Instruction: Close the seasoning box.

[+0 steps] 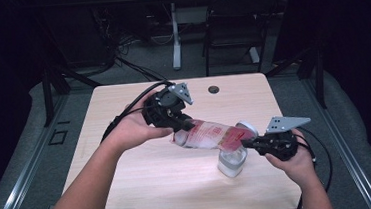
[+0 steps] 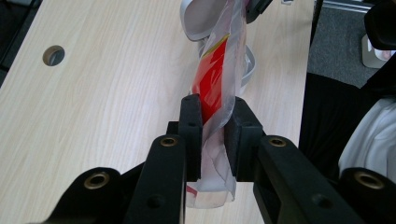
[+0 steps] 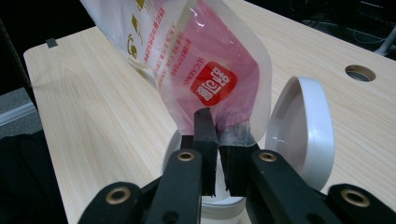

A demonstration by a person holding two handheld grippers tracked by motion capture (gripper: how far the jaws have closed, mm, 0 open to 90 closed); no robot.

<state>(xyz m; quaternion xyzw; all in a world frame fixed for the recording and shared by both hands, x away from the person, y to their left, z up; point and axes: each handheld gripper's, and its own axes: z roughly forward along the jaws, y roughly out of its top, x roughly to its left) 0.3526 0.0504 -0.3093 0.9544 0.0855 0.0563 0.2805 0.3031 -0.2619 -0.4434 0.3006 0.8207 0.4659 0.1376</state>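
A clear plastic pouch [image 1: 208, 135] with red print hangs stretched between my two grippers above the wooden table [image 1: 144, 183]. My left gripper [image 1: 182, 126] is shut on its upper end; in the left gripper view the jaws [image 2: 215, 107] pinch the twisted pouch [image 2: 215, 74]. My right gripper [image 1: 250, 142] is shut on the lower end. In the right gripper view the jaws [image 3: 217, 125] clamp the pouch [image 3: 210, 65] at its bottom edge, directly above an open clear jar [image 3: 170, 156] with a white flip lid [image 3: 303, 126]. The jar [image 1: 232, 162] stands upright under the pouch's lower end.
A round cable hole [image 1: 214, 89] sits near the table's far edge. A dark chair [image 1: 237, 25] and another desk's white leg [image 1: 175, 35] stand behind the table. Cables trail from both grippers over the table's sides.
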